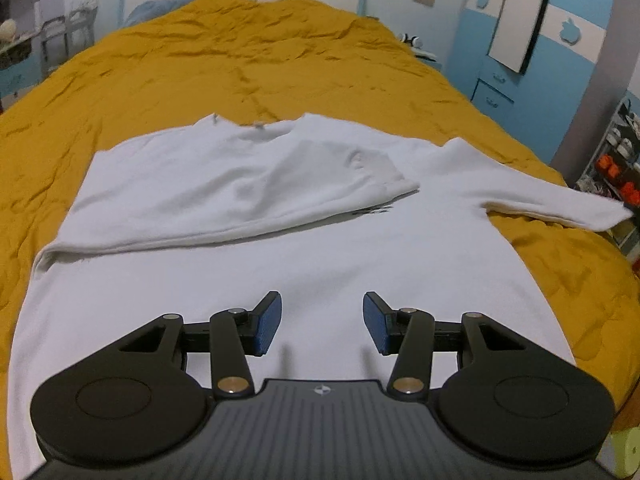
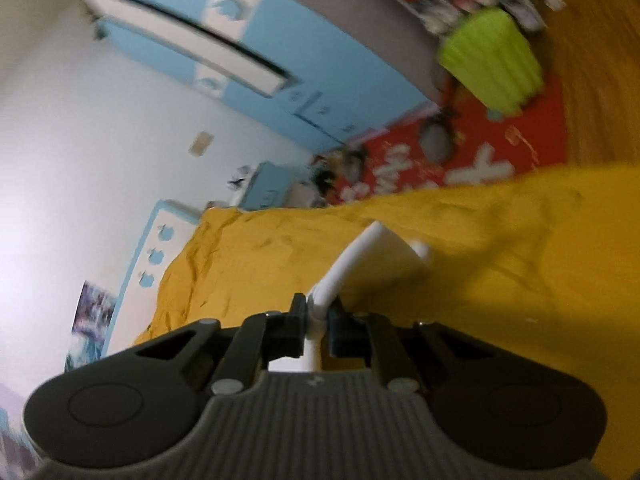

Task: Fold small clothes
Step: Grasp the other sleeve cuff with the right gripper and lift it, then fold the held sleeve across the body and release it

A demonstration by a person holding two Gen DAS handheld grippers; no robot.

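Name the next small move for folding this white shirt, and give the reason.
Probably carry the right gripper across and lay the sleeve it pinches over the white shirt. Its jaws are shut on white fabric, the far-side sleeve is already folded over the body, and the other sleeve trails onto the yellow bedspread. The left gripper is open, holding nothing.

The white sweatshirt covers the near middle of the bed, one sleeve folded across its chest. Bare yellow bedspread lies open beyond it and along both sides. To the right, off the bed, stand blue drawers and a cluttered shelf.
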